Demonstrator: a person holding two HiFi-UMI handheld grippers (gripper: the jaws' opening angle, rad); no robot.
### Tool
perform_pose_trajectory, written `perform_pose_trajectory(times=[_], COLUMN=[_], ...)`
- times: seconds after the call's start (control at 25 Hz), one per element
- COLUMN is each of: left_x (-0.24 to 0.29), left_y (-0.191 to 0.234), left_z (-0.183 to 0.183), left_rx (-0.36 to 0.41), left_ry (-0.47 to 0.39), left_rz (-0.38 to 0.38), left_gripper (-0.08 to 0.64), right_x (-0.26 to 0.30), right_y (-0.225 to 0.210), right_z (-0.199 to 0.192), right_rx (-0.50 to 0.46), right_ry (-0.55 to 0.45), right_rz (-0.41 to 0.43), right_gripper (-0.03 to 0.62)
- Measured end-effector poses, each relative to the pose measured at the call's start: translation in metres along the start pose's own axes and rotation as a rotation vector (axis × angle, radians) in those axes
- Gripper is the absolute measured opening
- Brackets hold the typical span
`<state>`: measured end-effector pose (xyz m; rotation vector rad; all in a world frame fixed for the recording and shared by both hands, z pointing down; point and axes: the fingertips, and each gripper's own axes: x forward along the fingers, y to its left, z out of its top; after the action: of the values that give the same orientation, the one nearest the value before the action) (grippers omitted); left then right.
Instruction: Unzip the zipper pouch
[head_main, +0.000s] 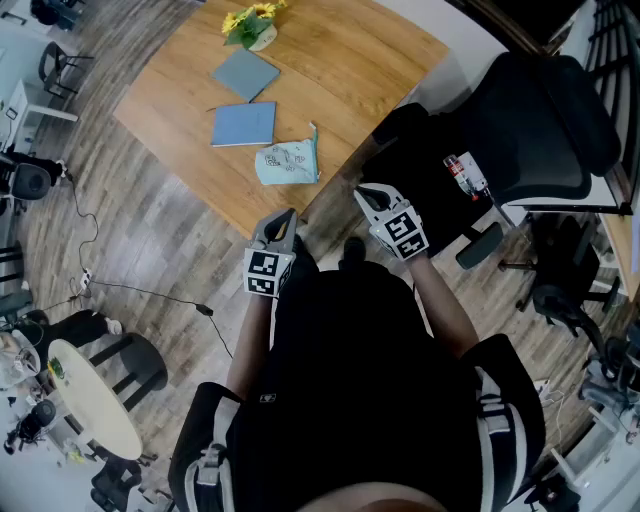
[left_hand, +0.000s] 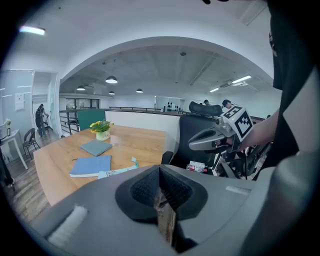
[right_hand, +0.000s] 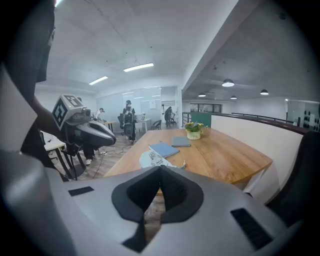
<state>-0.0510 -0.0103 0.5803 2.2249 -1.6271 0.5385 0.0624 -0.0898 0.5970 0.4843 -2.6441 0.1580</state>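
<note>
light: even ceiling lamps | edges: fisheye-warped, dark-vignetted | focus: sharp

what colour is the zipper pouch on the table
Pale mint-green fabric zipper pouch with a faint doodle print; clearest in the head view.

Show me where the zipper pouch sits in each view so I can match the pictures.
Head view: the pouch lies above centre, near the table's closest edge.
Left gripper view: the pouch shows left of centre, just right of the blue notebook.
Right gripper view: the pouch shows at centre, on the table's near end.
Shared landmark: the flower pot, further along the table in all three.
</note>
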Motion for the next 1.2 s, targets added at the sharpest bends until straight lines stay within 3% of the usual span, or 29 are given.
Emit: perform_pose_trajectory(times=[0.4,0.68,0.88,1.2], left_x=[-0.005,-0.003,-0.002,0.005], left_y=[-0.004,0.002,0.016,0.030], left_z=[0.000,-0.001,-0.002,-0.013], left_rx=[0.013,0.027,0.041,0.086], left_ry=[-0.001,0.004,-0.008,0.013], left_rz=[-0.005,-0.032,-0.100,-0.248], left_gripper=[0.000,0.000,0.000,0.000], right_x=[-0.011,-0.016,-0.010,0.000], right_y=[0.008,0.006,0.001,0.003], right_z=[-0.002,-0.008,-0.005,0.017], right_rx=[0.009,0.026,0.036,0.070], right_ry=[0.001,0.040,0.077,0.049], right_rz=[-0.018,-0.076,-0.174,-0.309], right_gripper=[0.003,0.003,0.003,0.003])
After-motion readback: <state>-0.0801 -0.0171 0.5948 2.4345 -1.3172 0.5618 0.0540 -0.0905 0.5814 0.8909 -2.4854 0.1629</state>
